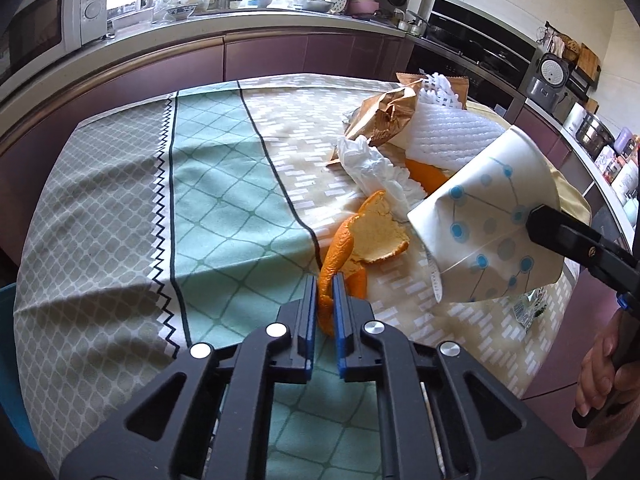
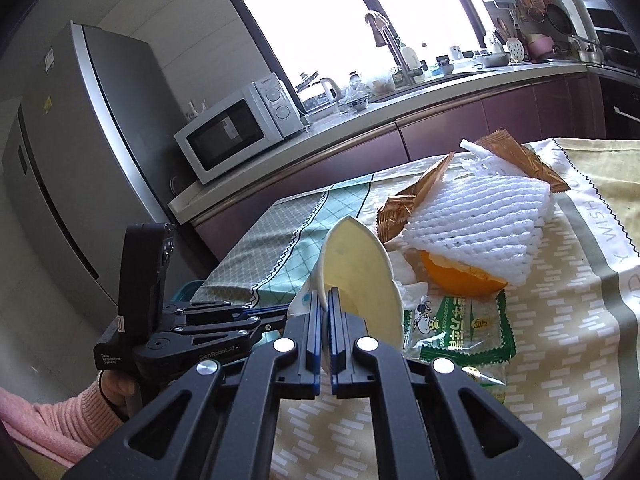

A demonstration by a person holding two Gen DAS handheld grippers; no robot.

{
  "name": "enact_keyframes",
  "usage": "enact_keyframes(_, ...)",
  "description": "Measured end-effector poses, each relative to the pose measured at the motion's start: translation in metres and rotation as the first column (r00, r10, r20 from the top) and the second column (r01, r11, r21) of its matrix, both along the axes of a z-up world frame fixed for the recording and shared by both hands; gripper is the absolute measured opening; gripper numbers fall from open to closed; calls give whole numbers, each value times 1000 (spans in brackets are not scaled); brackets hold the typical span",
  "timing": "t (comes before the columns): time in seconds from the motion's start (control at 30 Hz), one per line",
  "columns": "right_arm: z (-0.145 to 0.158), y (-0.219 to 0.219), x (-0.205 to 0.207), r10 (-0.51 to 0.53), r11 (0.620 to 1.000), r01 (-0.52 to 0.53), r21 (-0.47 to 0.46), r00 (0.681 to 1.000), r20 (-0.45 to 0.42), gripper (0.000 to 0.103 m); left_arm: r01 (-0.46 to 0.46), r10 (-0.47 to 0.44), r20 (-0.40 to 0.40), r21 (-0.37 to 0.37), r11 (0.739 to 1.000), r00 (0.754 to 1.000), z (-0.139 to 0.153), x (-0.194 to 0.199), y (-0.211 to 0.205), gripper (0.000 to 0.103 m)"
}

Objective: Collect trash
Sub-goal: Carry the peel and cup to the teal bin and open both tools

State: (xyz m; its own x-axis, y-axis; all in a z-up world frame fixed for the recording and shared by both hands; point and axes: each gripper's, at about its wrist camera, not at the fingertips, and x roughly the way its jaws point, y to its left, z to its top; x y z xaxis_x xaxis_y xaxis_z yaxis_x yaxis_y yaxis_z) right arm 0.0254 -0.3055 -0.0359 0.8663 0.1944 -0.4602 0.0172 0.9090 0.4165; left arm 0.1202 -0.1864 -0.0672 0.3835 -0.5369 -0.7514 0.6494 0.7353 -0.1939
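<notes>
Tablecloth [image 1: 224, 208]: left claw [image 1: 325, 280] pinches orange peel [image 1: 360, 240]; right claw [image 2: 325, 304] apparently clamps paper cup [image 2: 360, 264].

Patterned tablecloth-covered table [image 1: 208, 184], green snack packet [image 2: 460, 326], gold wrapper [image 1: 380, 118], tissue [image 1: 372, 164]

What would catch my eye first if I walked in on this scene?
Probably the bright orange peel pinched in the left gripper over the patterned tablecloth. Just to its right, the right gripper clamps the rim of a tilted paper cup with blue dots. Behind them lies a heap of litter: white foam netting, gold wrappers and a crumpled tissue.
</notes>
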Motion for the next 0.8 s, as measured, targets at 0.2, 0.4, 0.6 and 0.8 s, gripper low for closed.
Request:
enact_keyframes(0.2,9,9,11,40,999,-40,7,999,16,2,-74,75,18,-63,995,997,13,-2,37,7)
enact_keyframes(0.4,21,43,45,161,987,-161,9,987,31,3,-237,245,79,-103,966,966,42,-6,121,7)
enact_keyframes(0.6,30,113,102,356,934,-356,-17,934,39,2,-486,490,140,-61,872,861,56,-3,232,7)
enact_keyframes(0.8,29,192,170,493,870,-493,-28,870,-11,2,-637,629,122,31,771,768,31,22,313,8)
